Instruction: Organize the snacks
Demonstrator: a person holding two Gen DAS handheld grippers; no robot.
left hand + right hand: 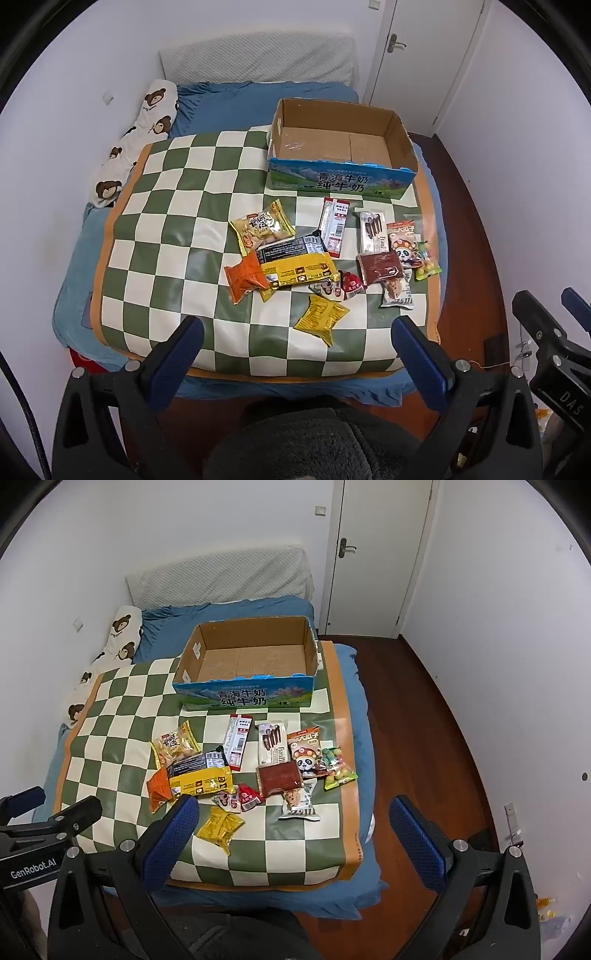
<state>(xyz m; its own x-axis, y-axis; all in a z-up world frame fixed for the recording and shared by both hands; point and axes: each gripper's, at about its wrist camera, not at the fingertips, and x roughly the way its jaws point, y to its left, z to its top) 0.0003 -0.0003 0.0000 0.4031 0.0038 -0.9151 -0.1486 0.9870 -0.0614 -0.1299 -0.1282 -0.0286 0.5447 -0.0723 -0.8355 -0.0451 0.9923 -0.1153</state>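
Several snack packets lie in a loose pile on a green-and-white checkered mat [177, 206] [110, 716] on the bed. Among them are a yellow packet [320, 318] [221, 826] nearest me, an orange packet [244, 277] [158, 787], a long yellow bar [298, 271] [201, 781] and a brown packet [380, 267] [279, 777]. An open, empty cardboard milk box [341, 182] [245, 698] stands behind them. My left gripper [297, 336] and right gripper [291, 816] are both open and empty, held above the mat's near edge.
The bed has a blue sheet [229, 103] [351, 886], a bear-print pillow [147, 125] [122, 635] on the left and a white pillow [258, 59] at the wall. Wooden floor [424, 738] and a white door [376, 554] lie to the right.
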